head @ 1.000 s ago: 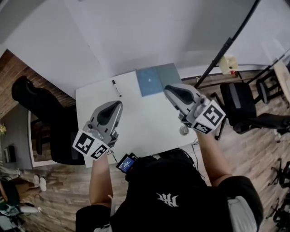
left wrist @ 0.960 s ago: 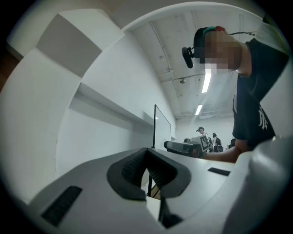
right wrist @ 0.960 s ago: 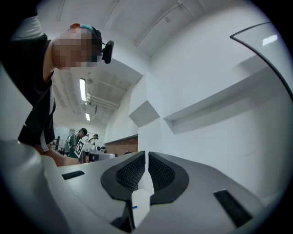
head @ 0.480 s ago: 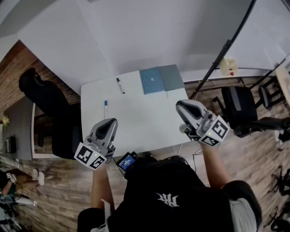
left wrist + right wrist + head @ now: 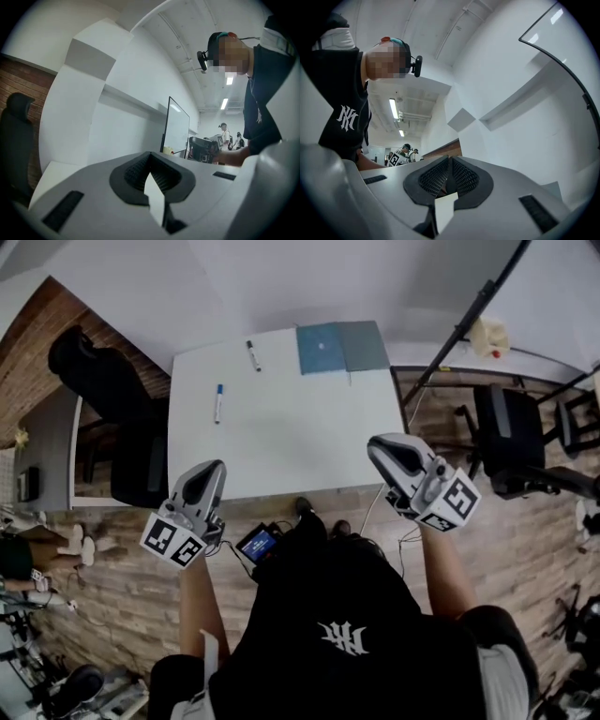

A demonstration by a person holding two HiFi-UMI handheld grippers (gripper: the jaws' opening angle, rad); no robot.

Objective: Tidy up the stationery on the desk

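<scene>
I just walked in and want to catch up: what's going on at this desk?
A person stands at the near edge of a white desk with a gripper in each hand. The left gripper and right gripper are both shut and empty, held at the near edge and touching nothing. A blue pen, a black marker and two notebooks, one blue and one grey, lie untouched further back on the desk.
</scene>
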